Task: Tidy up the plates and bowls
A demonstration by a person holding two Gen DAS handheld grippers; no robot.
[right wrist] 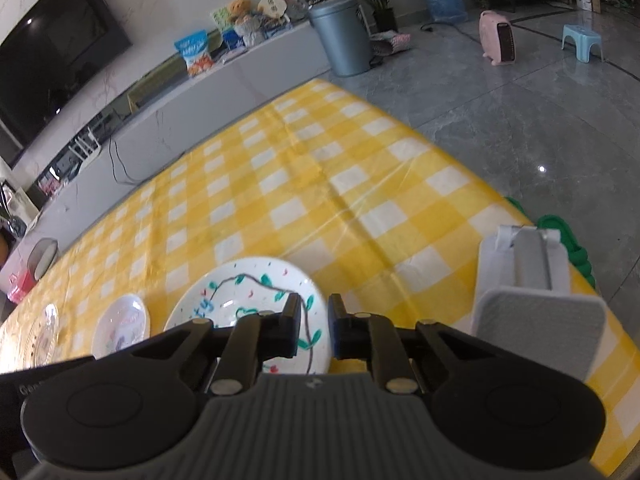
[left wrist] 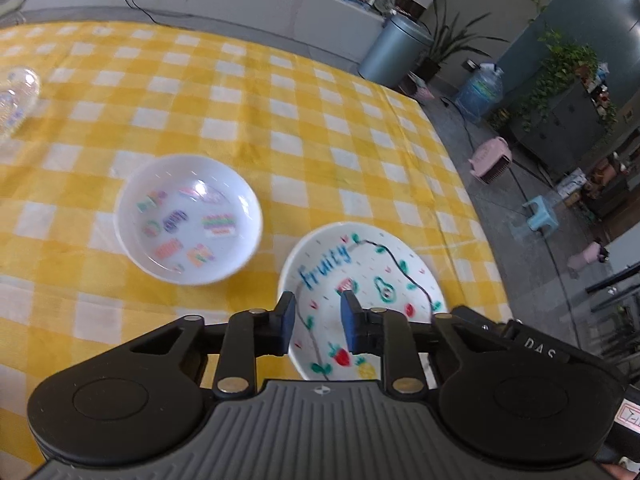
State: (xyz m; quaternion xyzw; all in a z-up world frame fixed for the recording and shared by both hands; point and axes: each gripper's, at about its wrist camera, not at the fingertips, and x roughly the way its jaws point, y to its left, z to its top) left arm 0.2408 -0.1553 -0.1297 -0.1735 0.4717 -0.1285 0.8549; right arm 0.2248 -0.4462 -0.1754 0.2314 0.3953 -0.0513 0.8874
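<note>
- Yellow-and-white checked tablecloth point(left wrist: 248, 92) covers the table; grey tiled floor point(right wrist: 520, 112) lies beyond its edge.
- Background, right wrist view: dark TV point(right wrist: 52, 52) at 10 o'clock, a low grey cabinet below it with snack packets and soft toys on top, grey bin point(right wrist: 340, 36) at 12, pink heater point(right wrist: 498, 38) and blue stool point(right wrist: 582, 40) at 1 to 2 o'clock.
- Fruit plate point(left wrist: 384, 264): white, lettered "fruity", drawn with strawberries, pear and pineapple, with a dark line curling across it. Lies flat on the cloth, at 6 o'clock in the left wrist view, near the table's right edge.
- Bowl point(left wrist: 188, 220): white, pastel patterns inside. Sits at 9 o'clock of the fruit plate, near it but apart.
- Clear dish point(left wrist: 16, 100): glassy, speckled, cut off by the frame at 9 o'clock in the left view, well apart from the bowl.
- Left gripper point(left wrist: 318, 320): blue pads, jaws partly spread with a gap between them. They frame the plate's near-left part; whether the pads touch it I cannot tell.
- Right gripper point(right wrist: 314, 328): jaws narrowly parted, framing the plate's right rim in view; contact cannot be told.
- Grey rack point(right wrist: 536, 292): stands on the cloth at 3 o'clock in the right view, near the table edge, apart from the plate.
</note>
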